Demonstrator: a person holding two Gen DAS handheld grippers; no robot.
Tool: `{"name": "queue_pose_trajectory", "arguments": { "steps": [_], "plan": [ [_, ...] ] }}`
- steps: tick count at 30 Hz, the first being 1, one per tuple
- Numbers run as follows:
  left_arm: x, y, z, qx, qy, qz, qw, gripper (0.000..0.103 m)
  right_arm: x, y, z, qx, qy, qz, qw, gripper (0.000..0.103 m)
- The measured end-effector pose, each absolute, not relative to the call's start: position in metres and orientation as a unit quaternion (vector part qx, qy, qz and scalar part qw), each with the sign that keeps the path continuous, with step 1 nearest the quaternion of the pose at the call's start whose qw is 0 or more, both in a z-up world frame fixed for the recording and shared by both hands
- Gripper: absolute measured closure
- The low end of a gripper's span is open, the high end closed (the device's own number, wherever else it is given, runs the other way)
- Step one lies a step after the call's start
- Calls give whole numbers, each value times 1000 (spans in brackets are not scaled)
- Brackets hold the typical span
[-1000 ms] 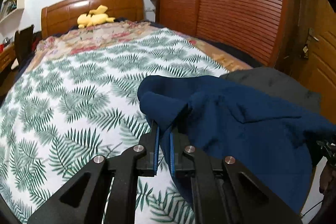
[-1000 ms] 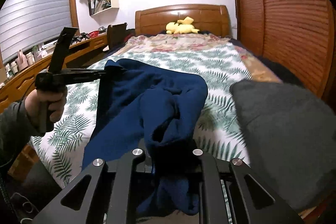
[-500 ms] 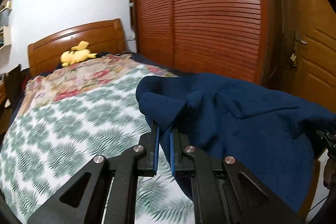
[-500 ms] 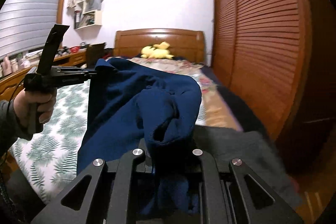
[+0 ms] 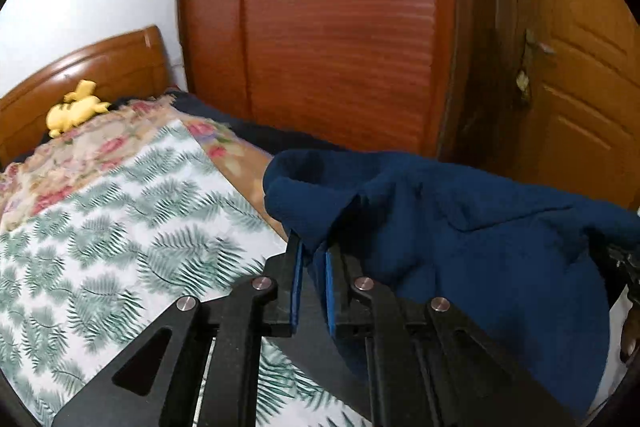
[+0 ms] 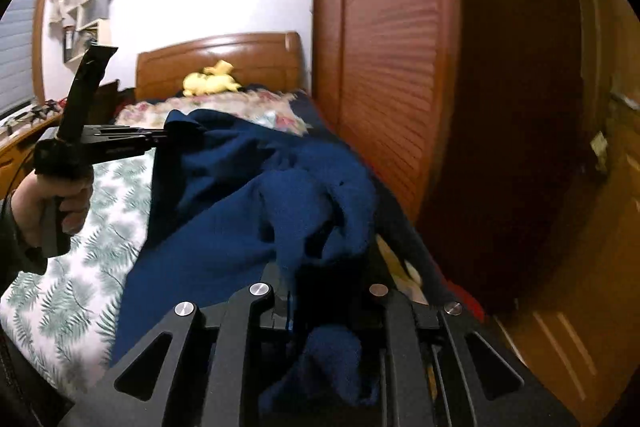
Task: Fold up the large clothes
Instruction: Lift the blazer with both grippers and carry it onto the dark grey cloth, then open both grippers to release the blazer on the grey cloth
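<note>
A large navy blue garment (image 5: pixel 460 239) hangs stretched between my two grippers, lifted above the bed. My left gripper (image 5: pixel 311 247) is shut on one bunched corner of it. In the right wrist view the garment (image 6: pixel 240 187) drapes from the left gripper (image 6: pixel 160 139), held in a hand at the left, down to my right gripper (image 6: pixel 320 267), which is shut on the other bunched end; cloth hides its fingertips.
The bed (image 5: pixel 100 227) has a white leaf-print cover, a floral blanket (image 5: pixel 80 147) and a yellow plush toy (image 5: pixel 76 109) by the wooden headboard. A slatted wooden wardrobe (image 5: pixel 340 27) and a door (image 5: pixel 580 87) stand to the right. A desk (image 6: pixel 16 143) lies at the left.
Both grippers have swung right toward the wardrobe and door, carrying the blue garment up off the bed. The grey garment seen earlier is out of view. Both grips are unchanged.
</note>
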State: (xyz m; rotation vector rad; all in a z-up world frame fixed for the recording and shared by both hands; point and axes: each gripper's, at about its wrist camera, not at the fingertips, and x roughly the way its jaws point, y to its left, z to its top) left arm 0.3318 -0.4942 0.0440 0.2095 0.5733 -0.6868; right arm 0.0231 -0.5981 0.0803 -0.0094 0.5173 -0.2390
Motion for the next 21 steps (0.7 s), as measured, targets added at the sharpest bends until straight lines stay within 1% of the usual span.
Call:
{"name": "queue_pose_trajectory", "arguments": {
  "steps": [1,2,3,4,5,6,9,11,13,17,21],
  "plan": [
    [332,-498,41,107,281,-332,894,91,20,-599,78,1,261,-124,957,81],
    [330,-503,36,117,284,-330,893,91,16,-600,75,7,268,-132,954,72],
    [328,-505,31,125,281,-323,895,91,12,-601,74,7,272,-146,951,59],
    [327,-506,29,128,279,-319,897,90,8,-603,74,5,273,-159,949,54],
    [326,-503,27,128,278,-318,897,87,3,-602,74,4,273,-170,947,46],
    [326,-499,26,124,280,-319,897,83,-2,-603,79,7,272,-177,946,43],
    [323,-490,28,110,276,-334,894,60,-14,-589,92,-6,256,-182,949,42],
    [318,-488,30,110,269,-334,897,35,-21,-572,106,-19,236,-188,953,42],
    [312,-482,31,101,260,-341,897,21,-29,-559,118,-27,217,-178,959,42],
    [296,-466,32,90,252,-352,897,20,-30,-528,130,-45,209,-144,966,42],
    [278,-452,30,79,250,-361,895,20,-30,-507,125,-38,233,-101,966,43]
  ]
}}
